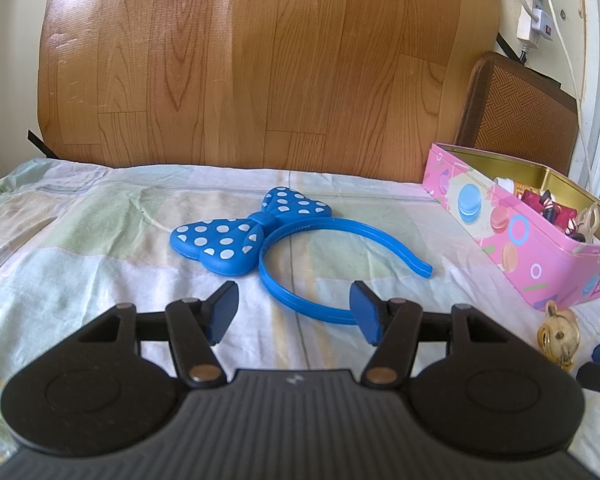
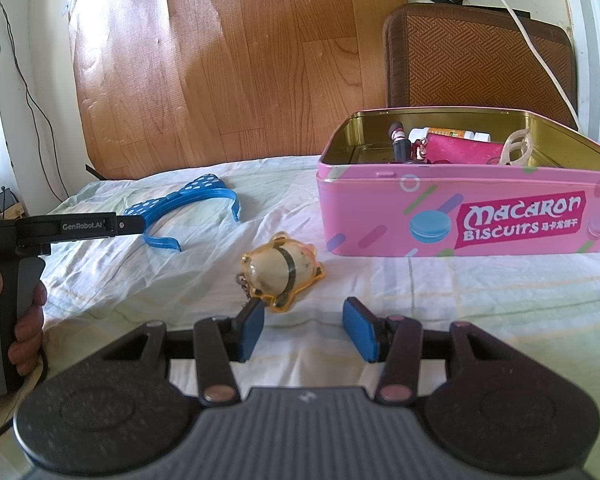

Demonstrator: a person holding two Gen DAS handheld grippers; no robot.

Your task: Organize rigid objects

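Sorting is at the pick-up stage — two loose things lie on the sheet-covered bed (image 2: pixel 420 300), and neither is held. The left gripper (image 1: pixel 294 312) hovers with its jaws partly apart and empty, the blue headband (image 1: pixel 300 248) with its polka-dot bow lying just ahead of them, its near arc passing behind the right pad. The right gripper (image 2: pixel 304 328) is likewise partly open and holds nothing; the yellow keychain toy (image 2: pixel 282 276) sits just beyond its left pad, a little left of the jaw line. The pink biscuit tin (image 2: pixel 460 216) stands open on the bed to the right, already holding several small items, so it is likely the destination. The next move probably calls for the right gripper to shift slightly left and forward, straddle the rounded toy and close firmly — its domed shell could slip. The headband's thin band needs a careful pinch, then a tilt to fit inside the tin.
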